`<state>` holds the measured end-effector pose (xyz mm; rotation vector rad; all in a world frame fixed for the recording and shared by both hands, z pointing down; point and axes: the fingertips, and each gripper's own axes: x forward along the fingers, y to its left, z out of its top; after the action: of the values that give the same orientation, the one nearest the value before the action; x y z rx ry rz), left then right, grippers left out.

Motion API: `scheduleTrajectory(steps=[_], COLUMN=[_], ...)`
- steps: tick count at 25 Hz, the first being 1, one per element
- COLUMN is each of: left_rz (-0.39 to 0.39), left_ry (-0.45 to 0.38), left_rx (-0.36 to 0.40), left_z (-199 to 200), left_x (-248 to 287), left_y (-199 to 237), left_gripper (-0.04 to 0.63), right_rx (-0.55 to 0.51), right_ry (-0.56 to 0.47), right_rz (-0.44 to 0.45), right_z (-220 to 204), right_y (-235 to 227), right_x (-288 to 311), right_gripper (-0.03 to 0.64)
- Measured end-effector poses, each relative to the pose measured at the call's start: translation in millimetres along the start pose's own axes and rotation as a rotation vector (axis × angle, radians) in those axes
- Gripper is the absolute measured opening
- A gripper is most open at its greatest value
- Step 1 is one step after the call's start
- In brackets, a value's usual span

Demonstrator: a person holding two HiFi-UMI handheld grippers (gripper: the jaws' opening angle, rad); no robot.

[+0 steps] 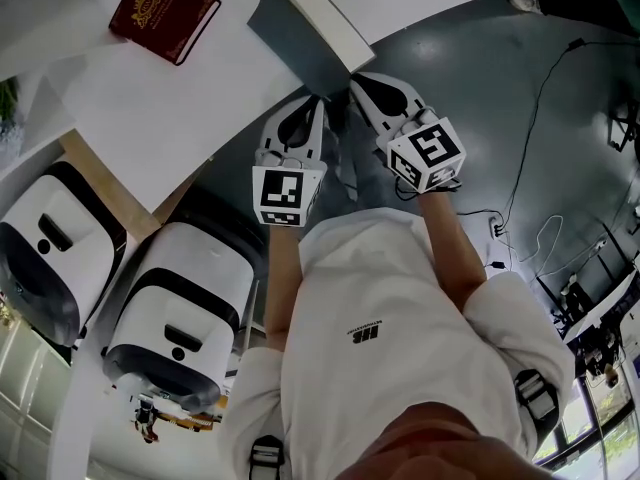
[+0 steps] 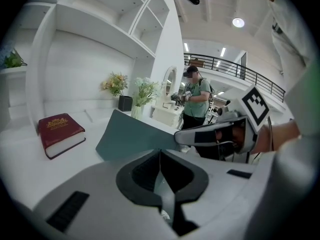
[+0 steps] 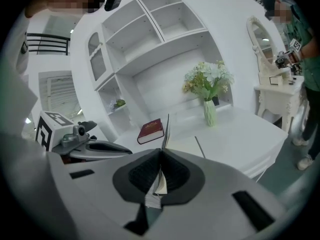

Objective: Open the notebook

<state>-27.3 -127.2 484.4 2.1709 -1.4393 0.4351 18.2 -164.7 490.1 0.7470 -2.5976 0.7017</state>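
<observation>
Head view: notebook [image 1: 300, 38] at near edge of white counter [image 1: 180, 98], its near end out past the edge. Part-open: grey-teal cover [image 1: 285, 28] spread to the left, white page block [image 1: 332, 20] to the right, a V between them.

L tool [image 1: 318, 103]: jaws together, clamped on the cover's near edge. Left gripper view confirms: thin teal sheet pinched at the tips of L tool [image 2: 160, 153], cover [image 2: 131, 136] tilted up off the counter beyond them.

R tool [image 1: 358, 80]: jaws together, nipping the paper of the page block. Right gripper view: white leaves caught between the jaws of R tool [image 3: 161, 153], notebook [image 3: 166, 129] seen edge-on, rising past the tips. Can't tell how many leaves.

Tools side by side, close, both pointing at the counter. Each shows in the other's view.

Also on counter: red book [image 1: 165, 13], shut, flat, well apart from notebook, far-left. Vase w/ flowers [image 3: 209, 91] further back. White shelving behind. Person in green top [image 2: 192, 101] standing in background by a white dresser.
</observation>
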Motion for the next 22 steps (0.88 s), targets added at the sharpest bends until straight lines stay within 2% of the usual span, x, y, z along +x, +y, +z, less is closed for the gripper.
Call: scheduleTrajectory(steps=[22], left_rz=[0.047], left_ry=[-0.022], left_rx=[-0.036], left_z=[-19.7], left_x=[-43.5], left_y=[22.2], left_gripper=[0.000], right_rx=[-0.069], right_ry=[0.003], right_rz=[0.106], right_z=[0.4], right_y=[72.4], right_x=[10.8], right_gripper=[0.003])
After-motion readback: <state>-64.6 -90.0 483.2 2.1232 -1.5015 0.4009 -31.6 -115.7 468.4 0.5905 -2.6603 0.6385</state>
